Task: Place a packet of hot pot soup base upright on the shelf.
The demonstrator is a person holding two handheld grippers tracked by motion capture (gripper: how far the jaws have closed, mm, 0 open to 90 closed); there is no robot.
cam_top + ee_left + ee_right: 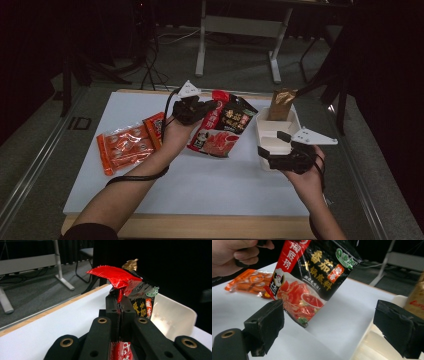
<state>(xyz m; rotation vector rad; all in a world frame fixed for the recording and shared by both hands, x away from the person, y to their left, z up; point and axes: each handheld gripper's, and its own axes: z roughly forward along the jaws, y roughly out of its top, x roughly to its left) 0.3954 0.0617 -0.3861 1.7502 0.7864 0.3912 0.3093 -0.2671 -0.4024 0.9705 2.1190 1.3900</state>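
- The left gripper [196, 109] has its jaws pressed tight on the top edge of the red and black sauce packet [222, 127]. The packet hangs down from those jaws, with its long side running from the pinched top to the low corner.
- That low corner hangs just in front of the right gripper [329, 327], between its two jaws but a bit past them.
- The right gripper has its jaws spread wide, with nothing in them.
- The white box [275, 132] is right beside the right gripper's jaws, away from the left ones. I think the packet goes there next, so it must move over toward the right gripper.
- One sauce packet, one white box, one brown packet [281, 104] standing in the box.
- One orange snack pack [129, 144] lies flat on the desk [210, 185], behind the left gripper's jaws.
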